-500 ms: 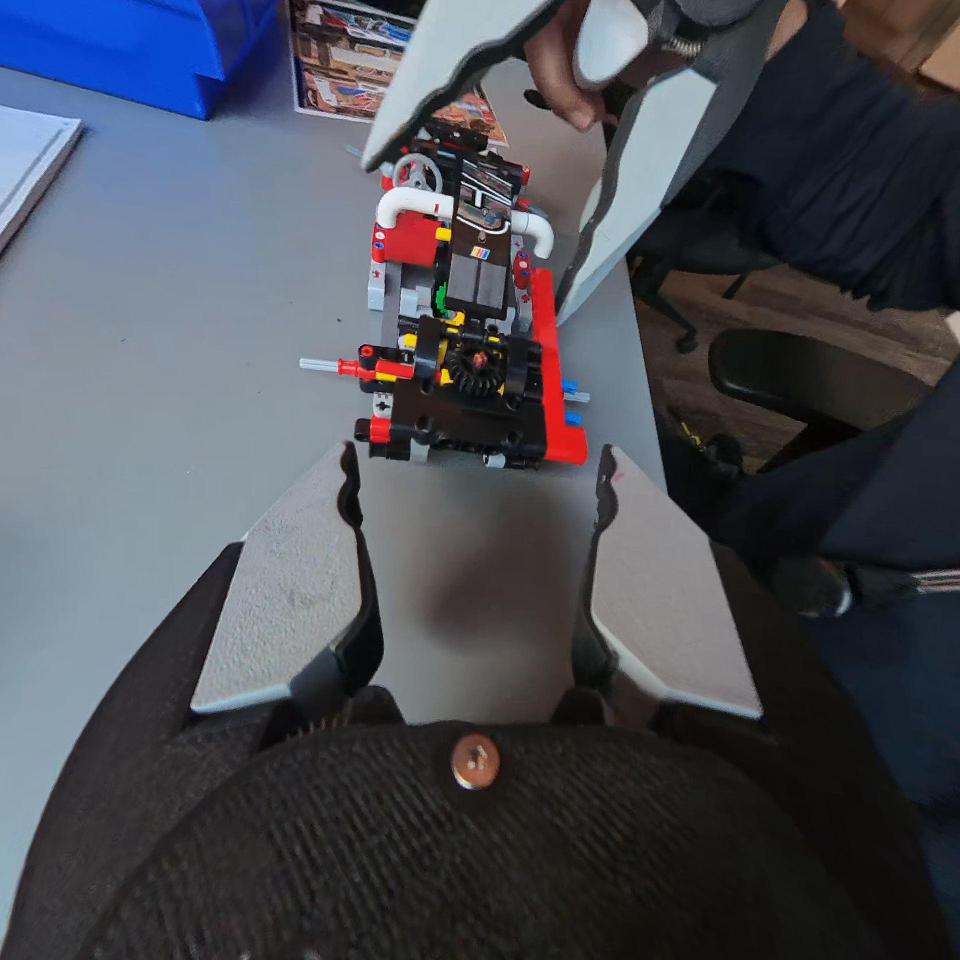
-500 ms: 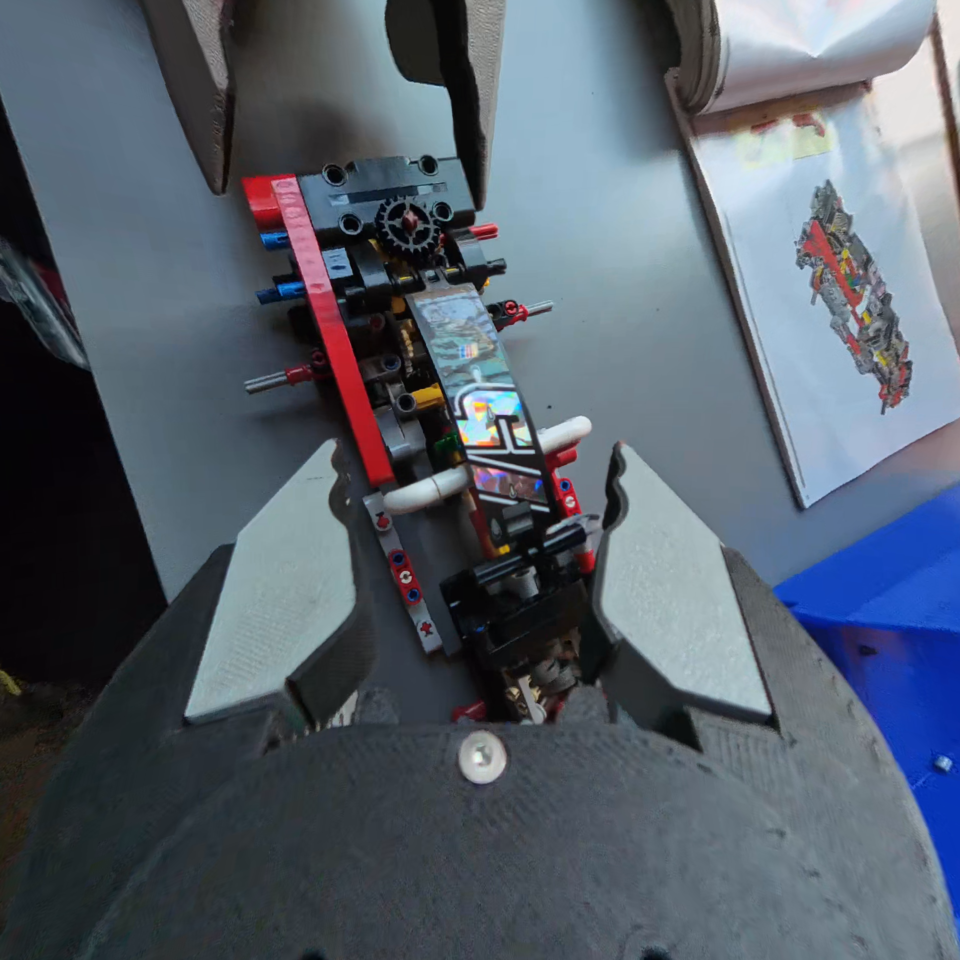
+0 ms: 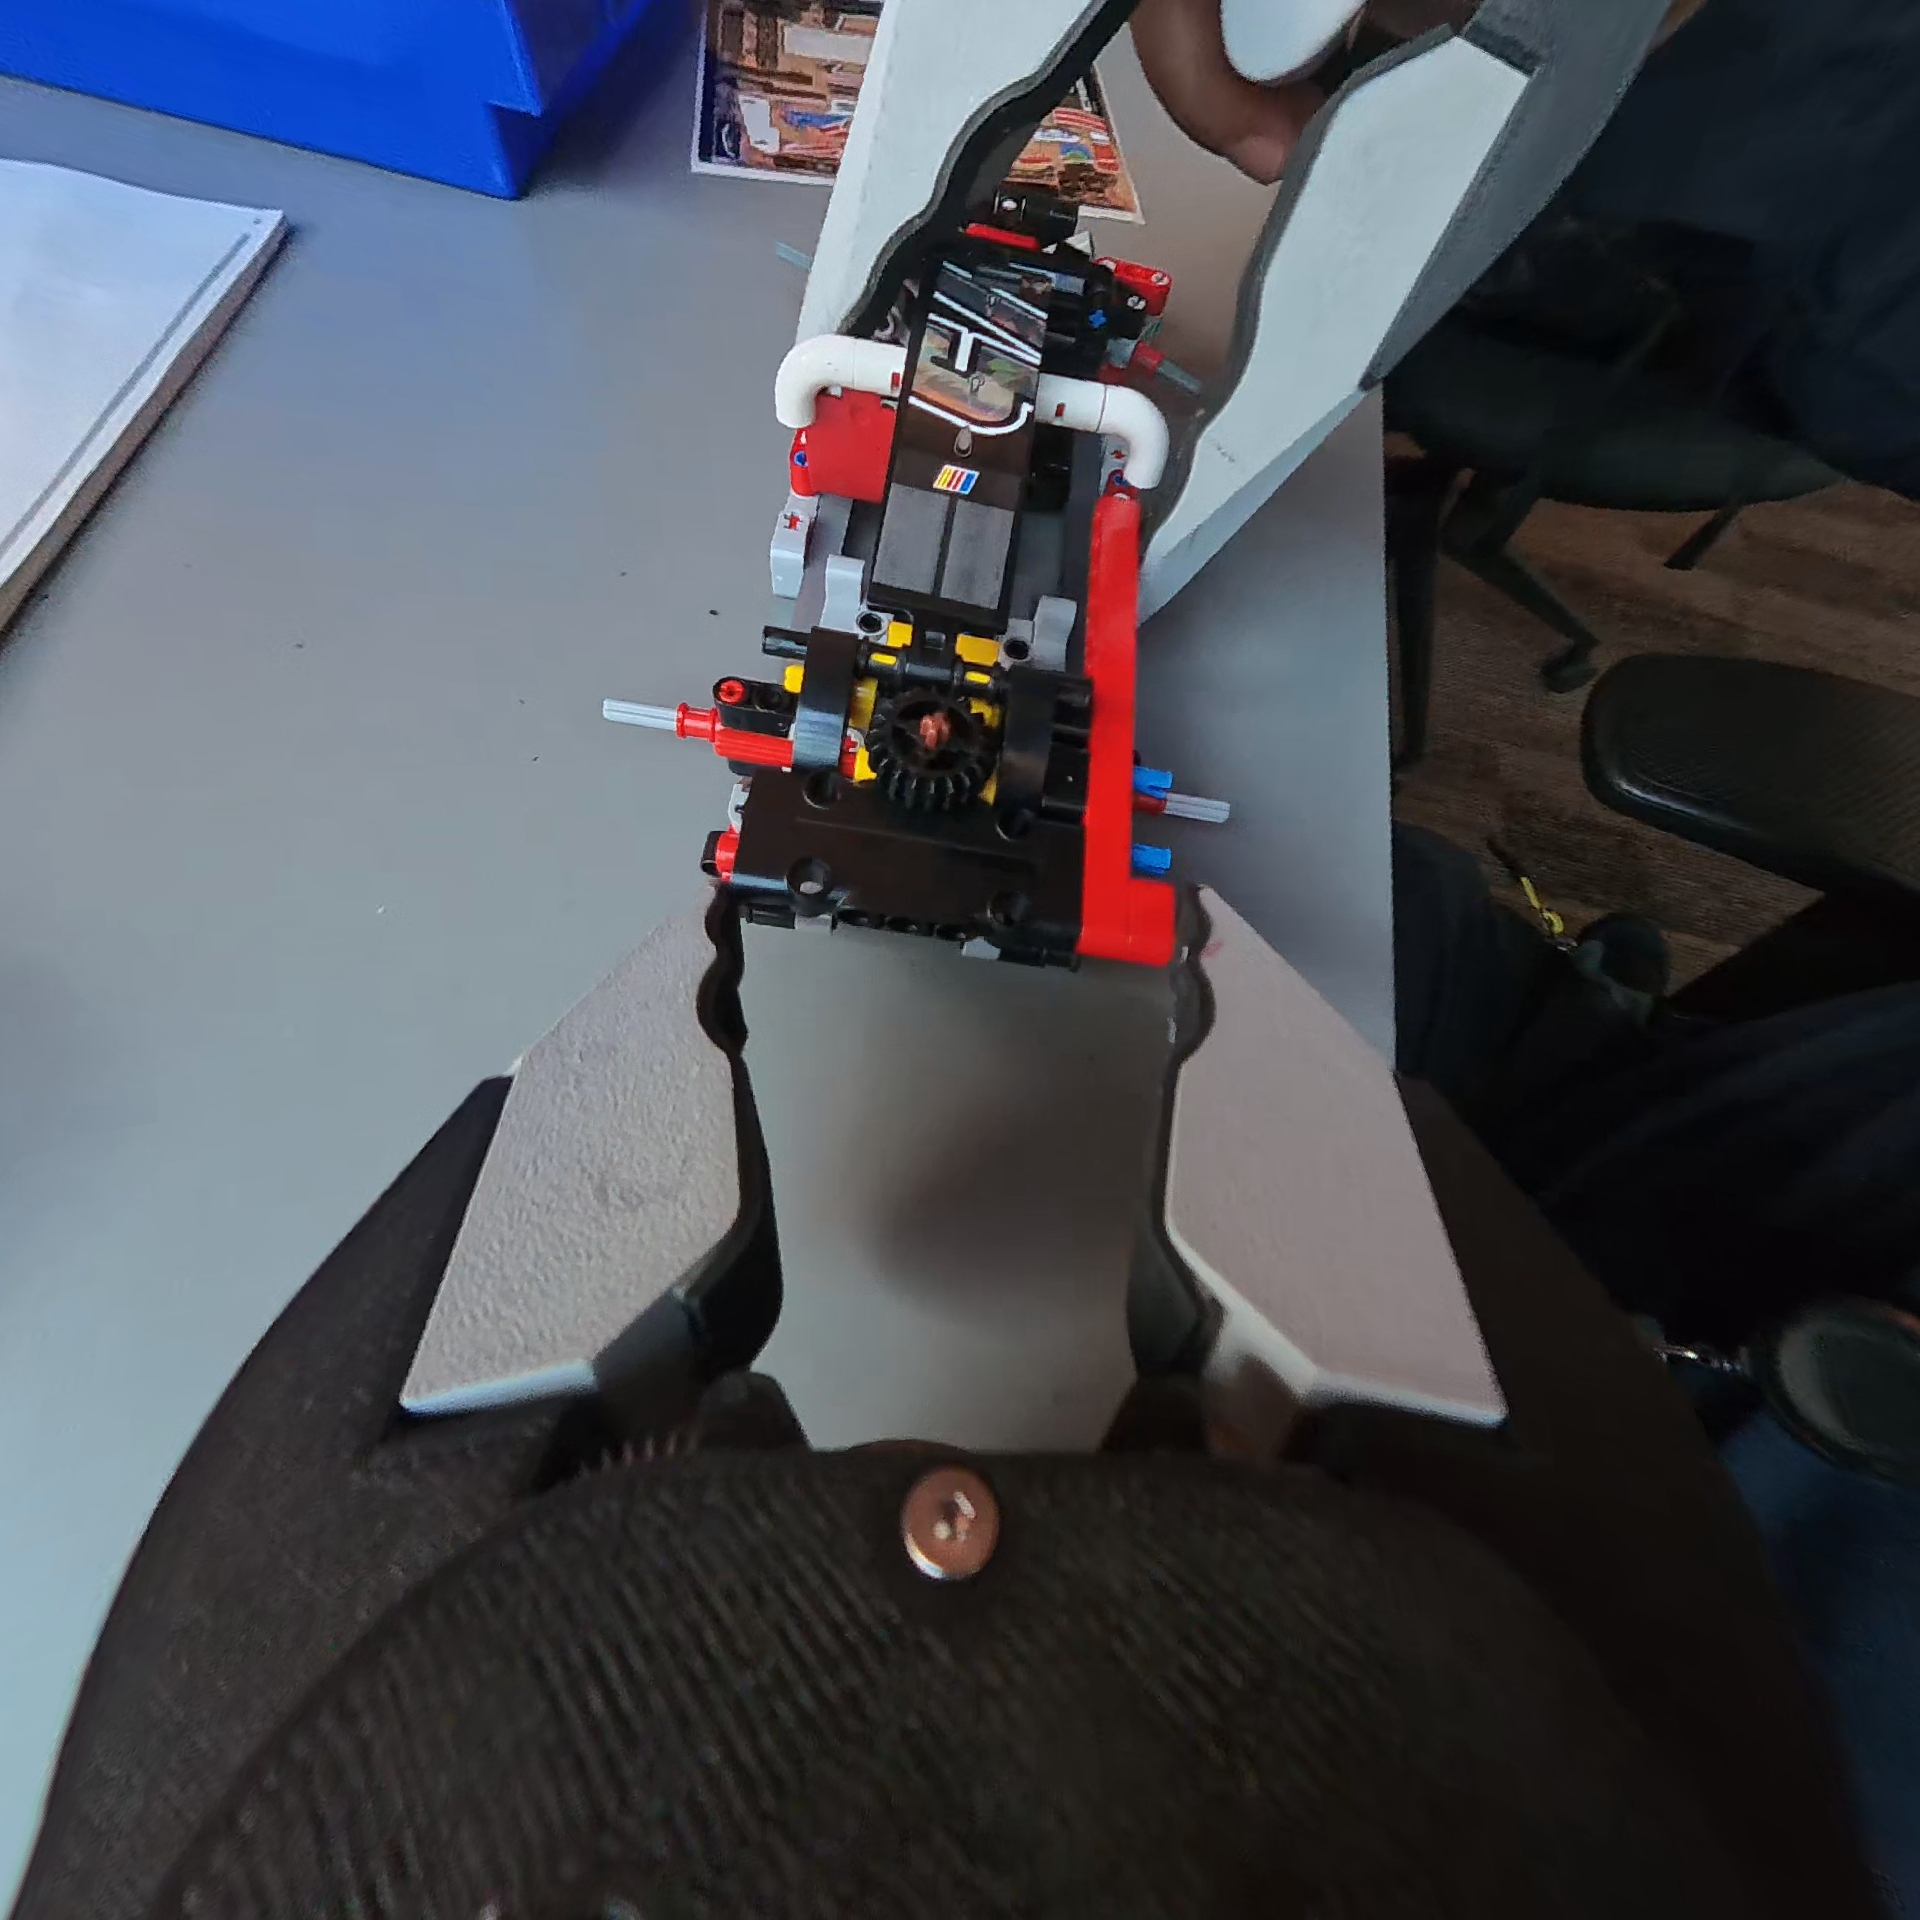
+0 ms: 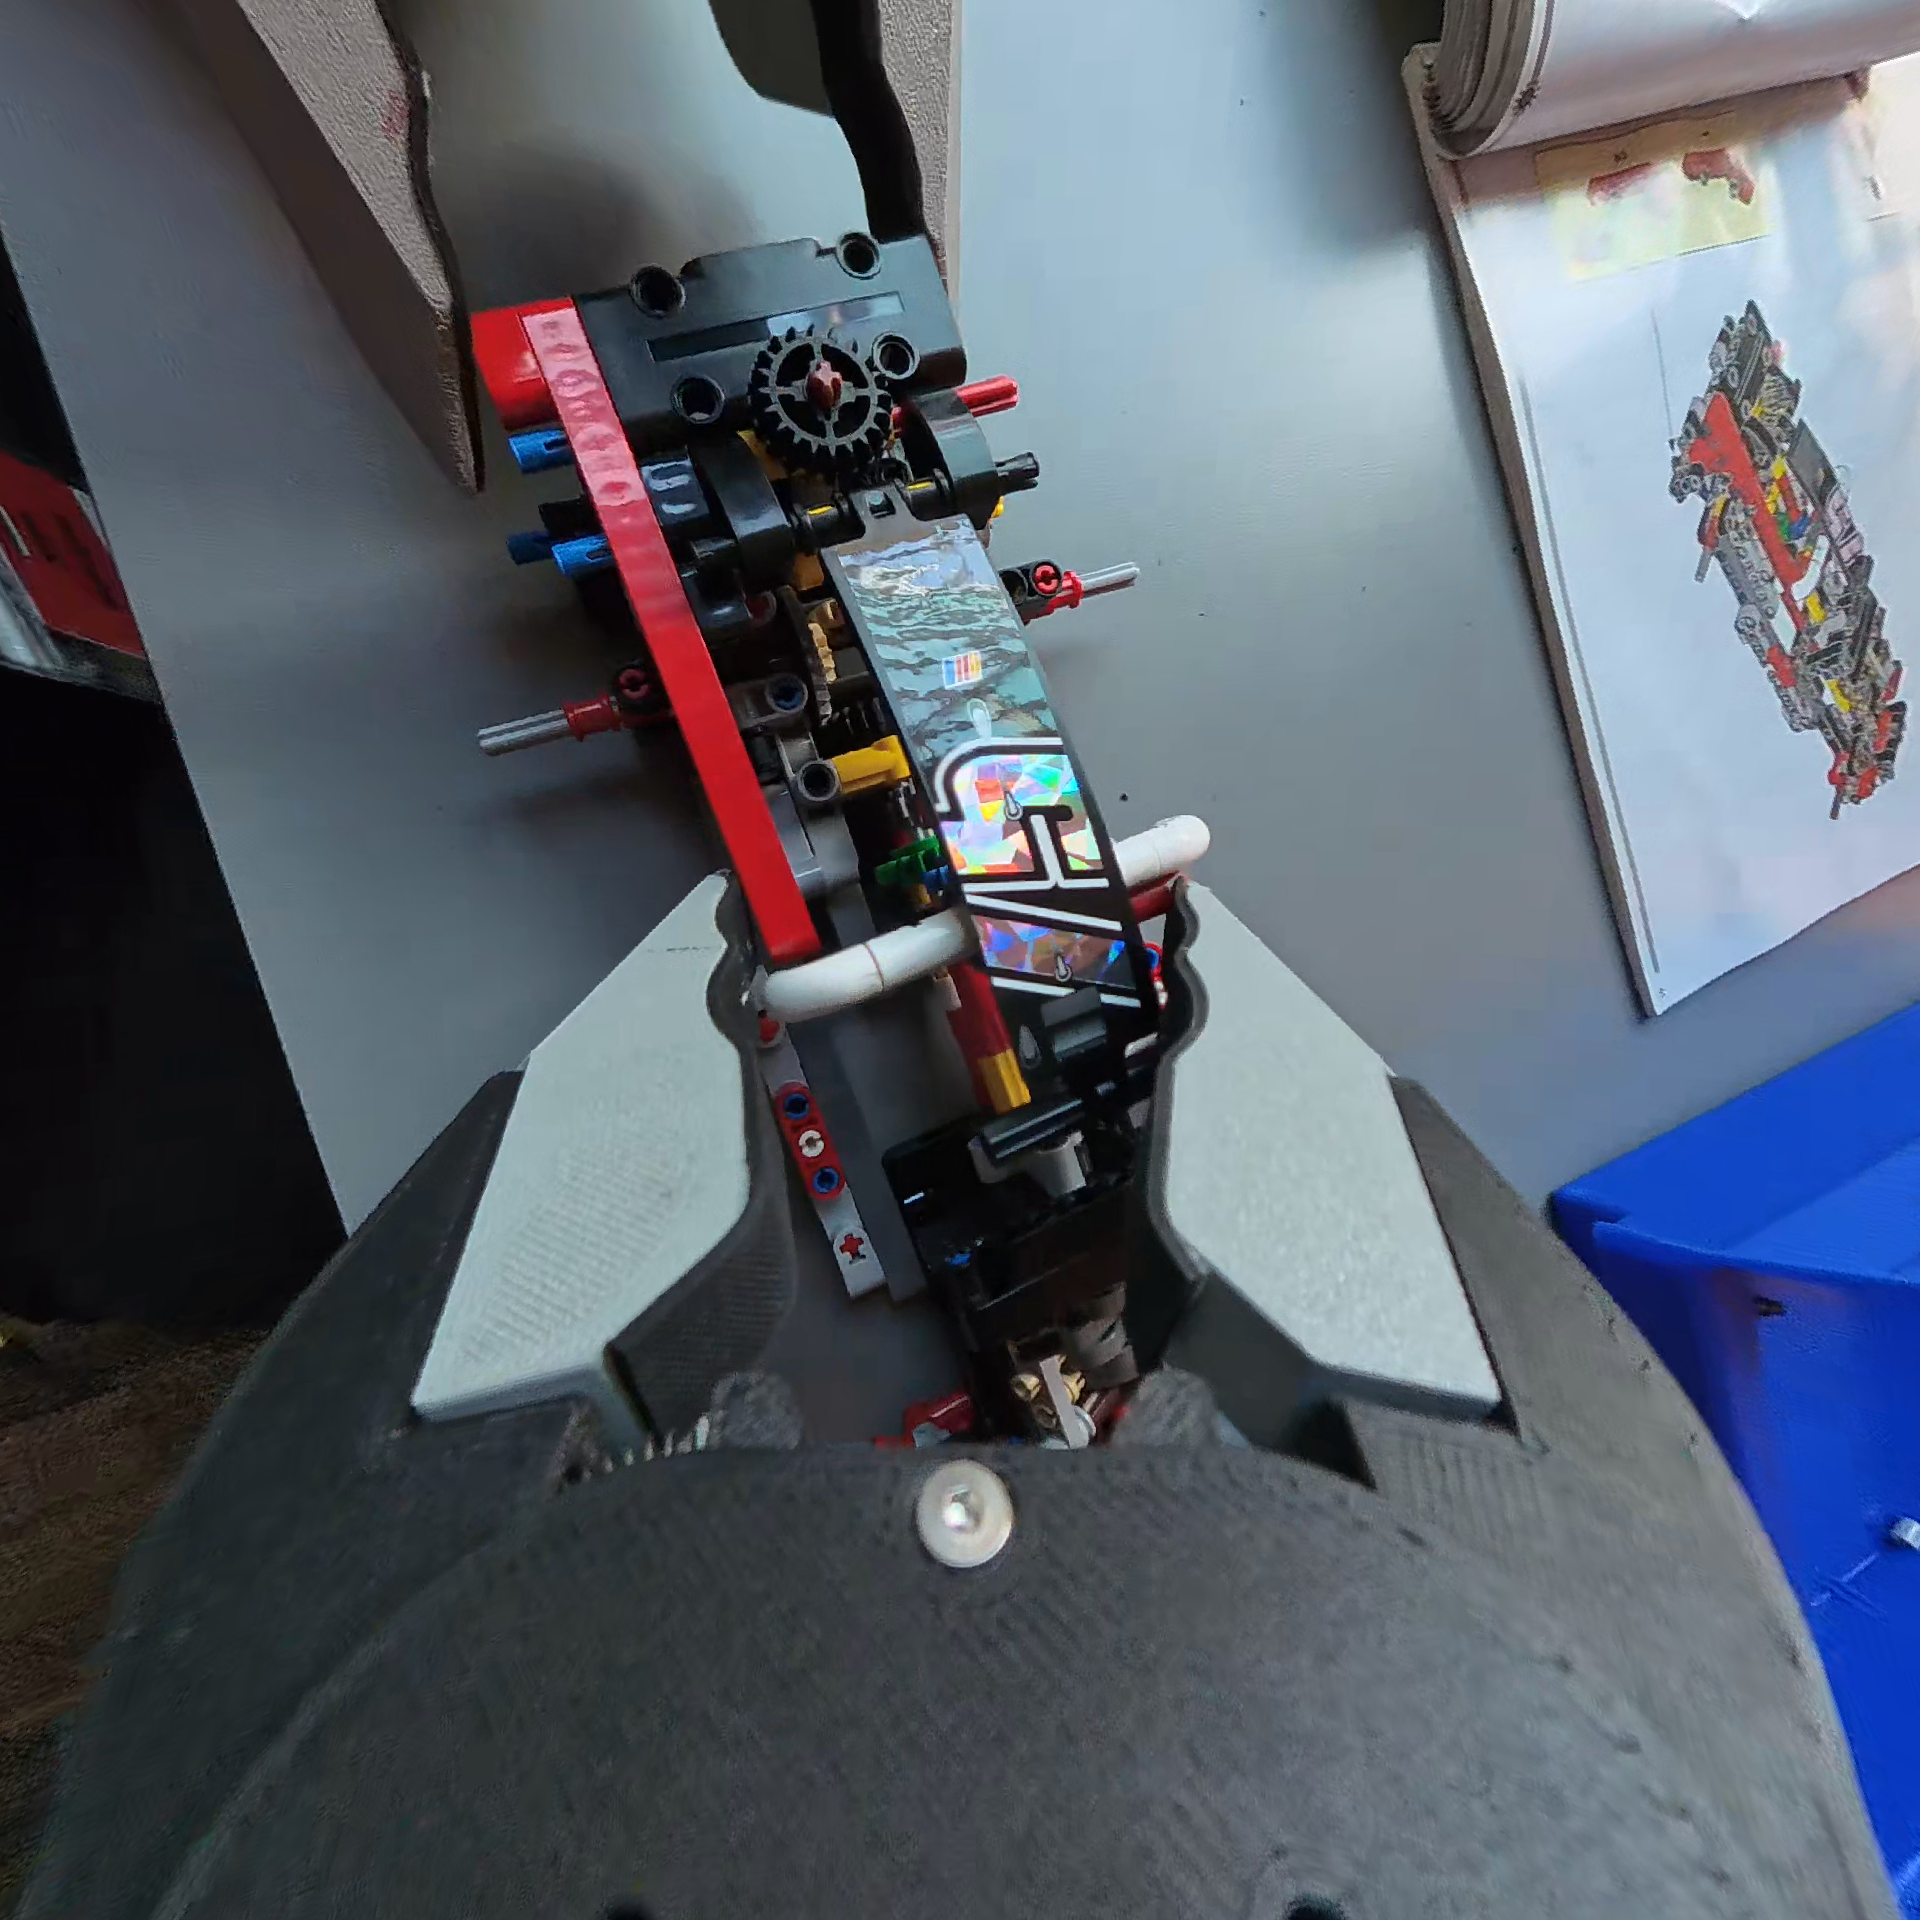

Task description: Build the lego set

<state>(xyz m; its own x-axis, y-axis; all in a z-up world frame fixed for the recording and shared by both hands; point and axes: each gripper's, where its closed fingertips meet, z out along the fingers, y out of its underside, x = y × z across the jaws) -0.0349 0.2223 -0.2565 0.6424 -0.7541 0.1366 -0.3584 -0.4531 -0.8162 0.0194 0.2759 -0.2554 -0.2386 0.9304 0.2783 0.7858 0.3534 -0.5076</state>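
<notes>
A long brick-built vehicle chassis [image 3: 935, 727], black and red with a white tube bar and a black gear, lies on the grey table [image 3: 364, 623]. My left gripper [image 3: 954, 920] is open. Its fingertips stand at the two corners of the chassis's gear end, and I see no firm press. My right gripper [image 4: 951, 925] is shut on the chassis [image 4: 831, 675] at the white tube bar, with a pad against each side. In the left wrist view the right gripper's fingers [image 3: 1299, 312] flank the far end. In the right wrist view the left gripper's fingers [image 4: 416, 312] stand at the gear end.
An open instruction booklet [image 4: 1714, 520] lies to the right of the chassis. It also shows in the left wrist view [image 3: 104, 343]. A blue bin [image 4: 1766, 1351] stands beside it. A printed leaflet [image 3: 769, 94] lies behind the chassis. The table edge, a black office chair [image 3: 1714, 748] and a person's dark sleeve [image 3: 1766, 208] are close by.
My right gripper's fingers have closed onto the chassis at the white bar. My left gripper has moved forward to the gear end, and its fingers have narrowed slightly.
</notes>
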